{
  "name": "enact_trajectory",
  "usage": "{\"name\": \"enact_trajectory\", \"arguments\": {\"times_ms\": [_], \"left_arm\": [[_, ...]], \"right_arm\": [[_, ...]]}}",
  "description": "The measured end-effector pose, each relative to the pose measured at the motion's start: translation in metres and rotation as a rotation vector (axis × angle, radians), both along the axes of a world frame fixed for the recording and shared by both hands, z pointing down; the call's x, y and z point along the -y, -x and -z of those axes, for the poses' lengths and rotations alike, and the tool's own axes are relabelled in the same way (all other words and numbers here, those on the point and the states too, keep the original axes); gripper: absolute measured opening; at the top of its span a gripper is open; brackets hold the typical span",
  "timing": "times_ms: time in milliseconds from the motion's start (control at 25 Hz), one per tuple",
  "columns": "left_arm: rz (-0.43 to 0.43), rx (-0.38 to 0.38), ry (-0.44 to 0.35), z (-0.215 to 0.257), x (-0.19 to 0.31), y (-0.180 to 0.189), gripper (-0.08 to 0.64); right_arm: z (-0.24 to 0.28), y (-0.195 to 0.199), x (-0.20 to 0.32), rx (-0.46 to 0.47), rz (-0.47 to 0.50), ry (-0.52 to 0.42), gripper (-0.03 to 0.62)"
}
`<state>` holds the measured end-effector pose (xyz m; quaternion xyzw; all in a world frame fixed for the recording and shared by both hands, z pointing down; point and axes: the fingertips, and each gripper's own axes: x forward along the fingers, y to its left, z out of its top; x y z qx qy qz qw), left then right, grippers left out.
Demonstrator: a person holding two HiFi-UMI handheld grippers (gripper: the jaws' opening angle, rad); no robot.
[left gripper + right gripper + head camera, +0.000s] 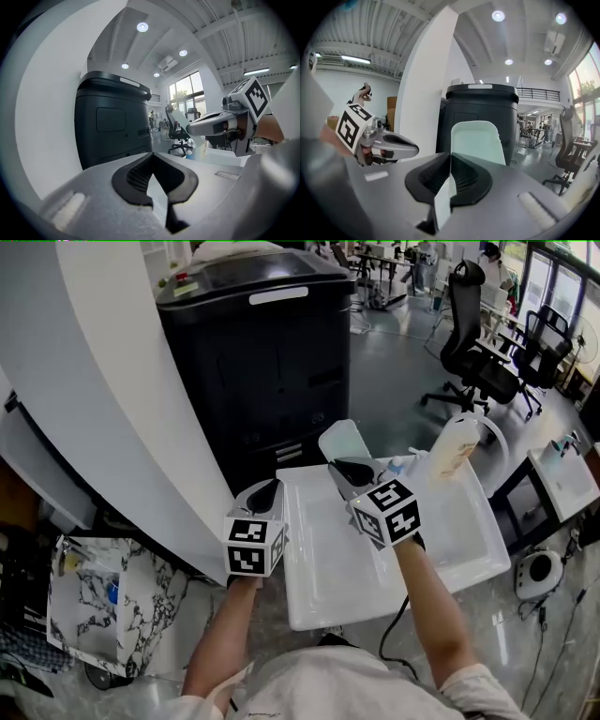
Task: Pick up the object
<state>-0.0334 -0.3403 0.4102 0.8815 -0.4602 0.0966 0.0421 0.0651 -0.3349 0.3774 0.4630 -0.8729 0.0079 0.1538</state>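
White rectangular surface [328, 582]: my right tongs [450, 158] grip 1 pale-green flat plastic panel [478, 140]; left tongs [151, 157] closed, empty.

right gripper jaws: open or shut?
Shut, on the pale green plastic piece: the right gripper pinches its edge between its pads, and the piece stands upright beyond them.

wall [103, 381]: white, curved | floor [394, 371]: grey | black cabinet [258, 362] | office chairs [478, 352] | ceiling spotlights [142, 27] lit
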Motion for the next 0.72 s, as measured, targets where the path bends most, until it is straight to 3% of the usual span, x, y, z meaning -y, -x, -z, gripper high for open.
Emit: {"name": "enact_trajectory", "arguments": {"times_ms": [480,720], "left_arm": [[-0.001,0.004,0.003,-0.002,-0.010,0.005,0.005],[-0.008,0.004,0.001,-0.002,-0.014,0.003,0.005]], "right_arm": [[0.021,-0.017,-0.025,0.245,-0.144,-0.110,0.010],[0.018,-0.021,-0.031,0.277,-0.175,-0.112,0.009]]}}
